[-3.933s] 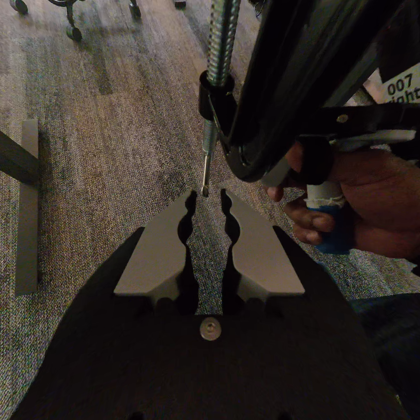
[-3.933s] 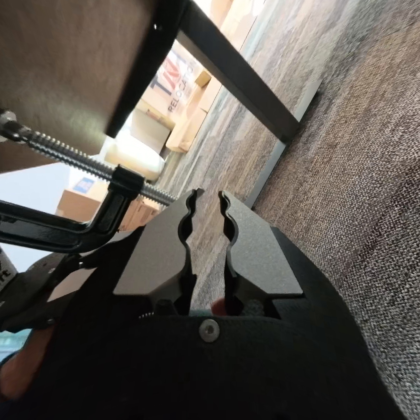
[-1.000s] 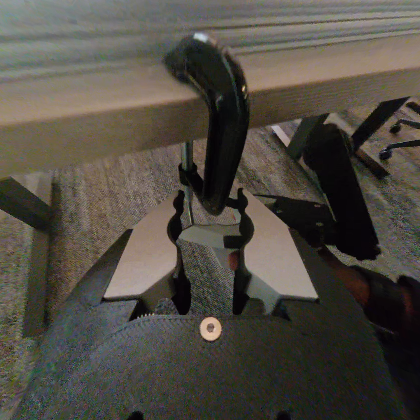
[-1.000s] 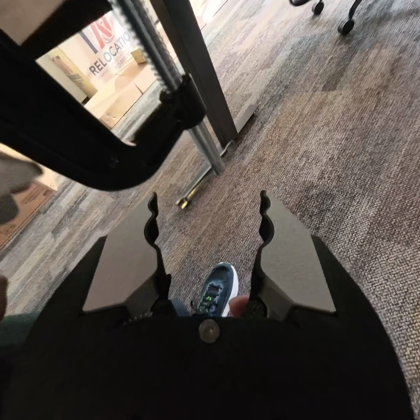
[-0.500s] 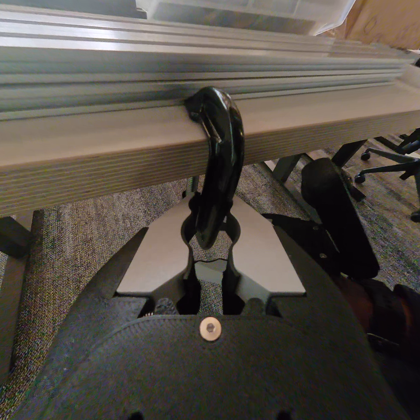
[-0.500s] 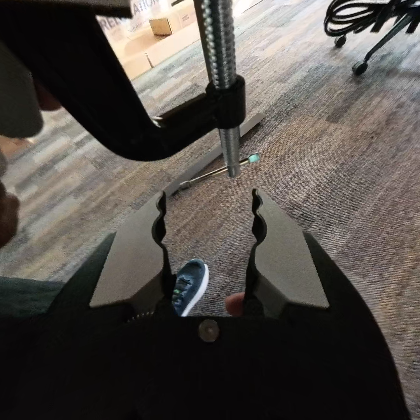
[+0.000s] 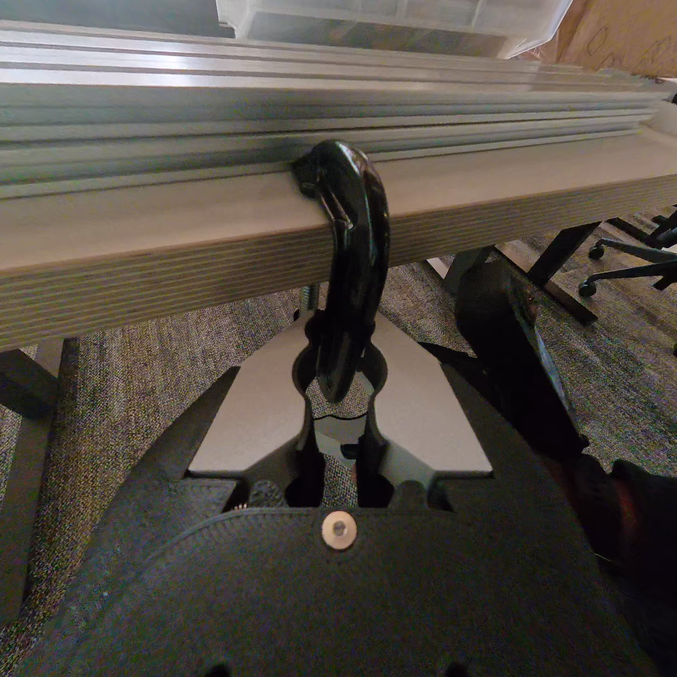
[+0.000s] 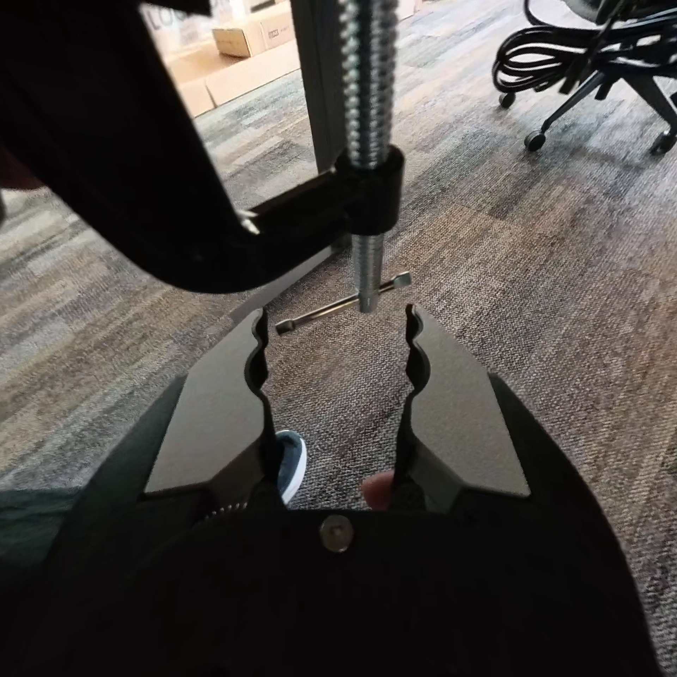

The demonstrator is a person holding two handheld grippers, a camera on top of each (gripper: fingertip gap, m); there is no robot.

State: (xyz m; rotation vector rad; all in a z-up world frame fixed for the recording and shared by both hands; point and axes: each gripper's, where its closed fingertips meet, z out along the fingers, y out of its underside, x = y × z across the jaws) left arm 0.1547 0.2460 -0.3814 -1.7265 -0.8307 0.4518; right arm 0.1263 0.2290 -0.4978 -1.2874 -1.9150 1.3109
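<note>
A black C-clamp [image 7: 353, 256] hooks over the front edge of a grey wooden table [image 7: 146, 234]. My left gripper [image 7: 339, 326] is shut on the clamp's lower frame, below the table edge. In the right wrist view the clamp frame [image 8: 176, 205] fills the upper left, and its silver threaded screw [image 8: 366, 110] runs down through the black collar. The screw's thin metal handle bar [image 8: 340, 304] crosses its lower end. My right gripper [image 8: 335, 311] is open and empty, its tips just below the screw end and the bar. It also shows in the left wrist view [image 7: 513, 348], to the right.
Grey carpet [image 8: 549, 329] lies below. A black table leg [image 8: 322, 110] stands behind the screw. An office chair with coiled black cables [image 8: 586, 55] is at the upper right. Cardboard boxes [image 8: 238, 44] sit far off. A clear plastic bin [image 7: 384, 25] rests on the table. A shoe [image 8: 291, 461] shows between my right fingers.
My left gripper rose from floor level to the table edge and closed on the clamp frame. My right gripper opened and swung under the screw end, which now hangs just above its tips.
</note>
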